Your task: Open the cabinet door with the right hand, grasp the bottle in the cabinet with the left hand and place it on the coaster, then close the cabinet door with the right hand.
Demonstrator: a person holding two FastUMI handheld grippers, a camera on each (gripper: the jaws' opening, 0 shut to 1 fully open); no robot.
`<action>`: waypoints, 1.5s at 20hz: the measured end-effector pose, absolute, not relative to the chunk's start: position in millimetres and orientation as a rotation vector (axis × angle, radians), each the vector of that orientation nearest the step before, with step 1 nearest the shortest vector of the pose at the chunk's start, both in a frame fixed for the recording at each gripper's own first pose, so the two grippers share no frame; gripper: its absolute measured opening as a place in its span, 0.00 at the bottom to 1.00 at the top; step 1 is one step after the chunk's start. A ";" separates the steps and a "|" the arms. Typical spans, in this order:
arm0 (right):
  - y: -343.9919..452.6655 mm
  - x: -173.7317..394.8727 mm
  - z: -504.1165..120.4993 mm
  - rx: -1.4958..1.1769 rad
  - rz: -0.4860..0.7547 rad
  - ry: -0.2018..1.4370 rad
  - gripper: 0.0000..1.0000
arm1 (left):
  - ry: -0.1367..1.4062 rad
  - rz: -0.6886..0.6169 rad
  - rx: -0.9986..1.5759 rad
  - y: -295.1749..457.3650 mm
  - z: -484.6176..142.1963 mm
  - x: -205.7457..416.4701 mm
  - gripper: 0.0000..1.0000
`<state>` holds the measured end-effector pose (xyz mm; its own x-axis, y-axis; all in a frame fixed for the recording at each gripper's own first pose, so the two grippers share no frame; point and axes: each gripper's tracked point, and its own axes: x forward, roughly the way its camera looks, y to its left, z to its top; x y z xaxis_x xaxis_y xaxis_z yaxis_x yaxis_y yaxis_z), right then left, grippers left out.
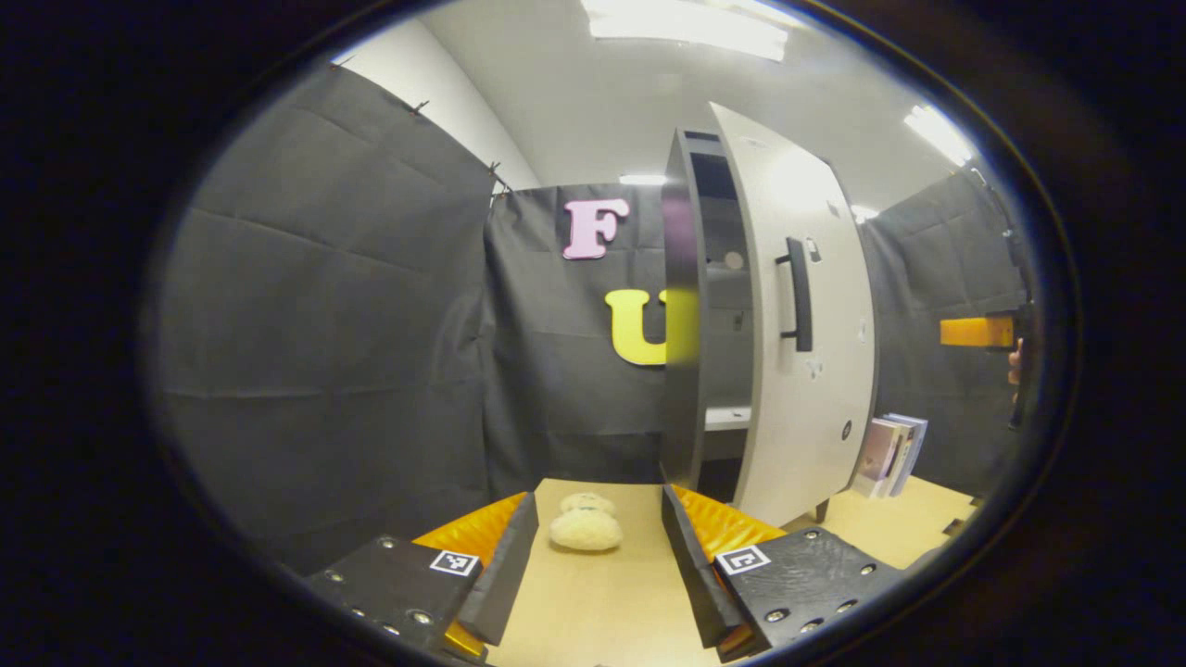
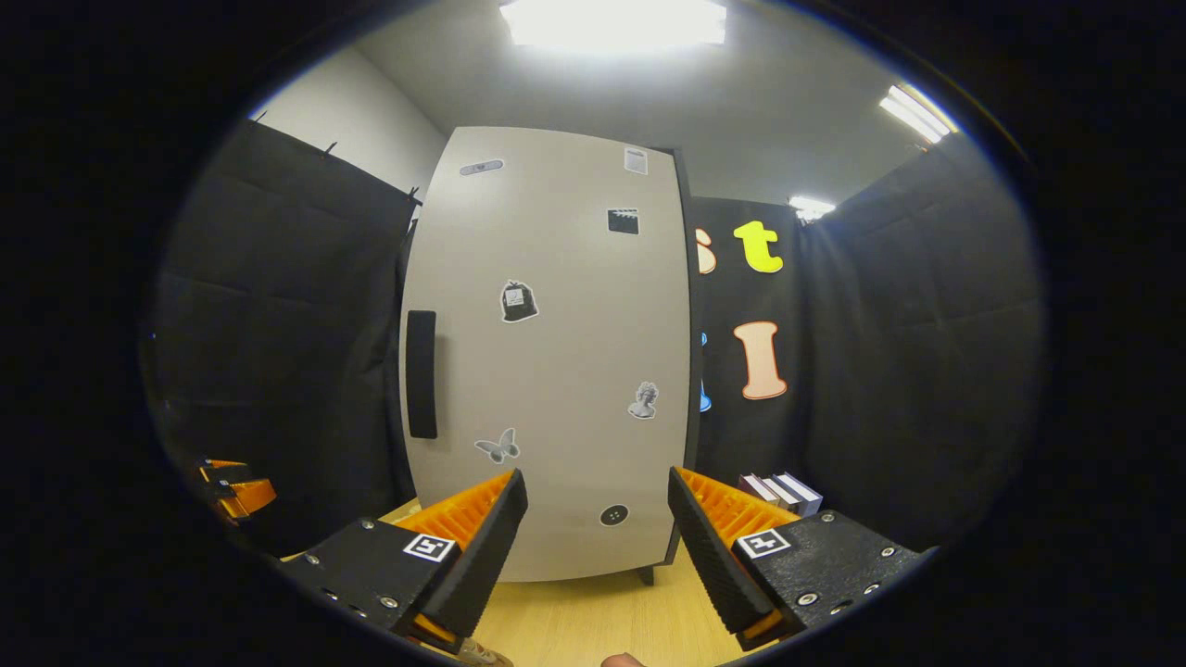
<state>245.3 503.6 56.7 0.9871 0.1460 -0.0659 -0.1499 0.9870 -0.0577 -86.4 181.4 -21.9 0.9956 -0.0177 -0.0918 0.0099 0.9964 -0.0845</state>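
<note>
Bright ceiling lights, dark cloth walls

Long white ceiling lamps [image 2: 613, 20] glow with glare — the tall pale grey cabinet door [image 1: 797, 324] shines near its top, and edges bend and blur.
</note>
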 end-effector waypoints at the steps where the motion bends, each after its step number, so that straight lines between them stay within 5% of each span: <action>1: 490.0 254.5 53.4 -0.059 0.149 0.062 0.94 | 0.089 -0.020 -0.085 171.6 -16.9 -84.8 0.77; 17: 384.7 240.6 33.8 -0.047 0.095 0.070 0.94 | 0.053 -0.071 -0.025 47.4 22.2 -72.7 0.80; 30: 362.1 246.8 19.9 -0.013 0.080 0.074 0.94 | 0.045 -0.051 -0.012 21.7 21.8 -79.4 0.80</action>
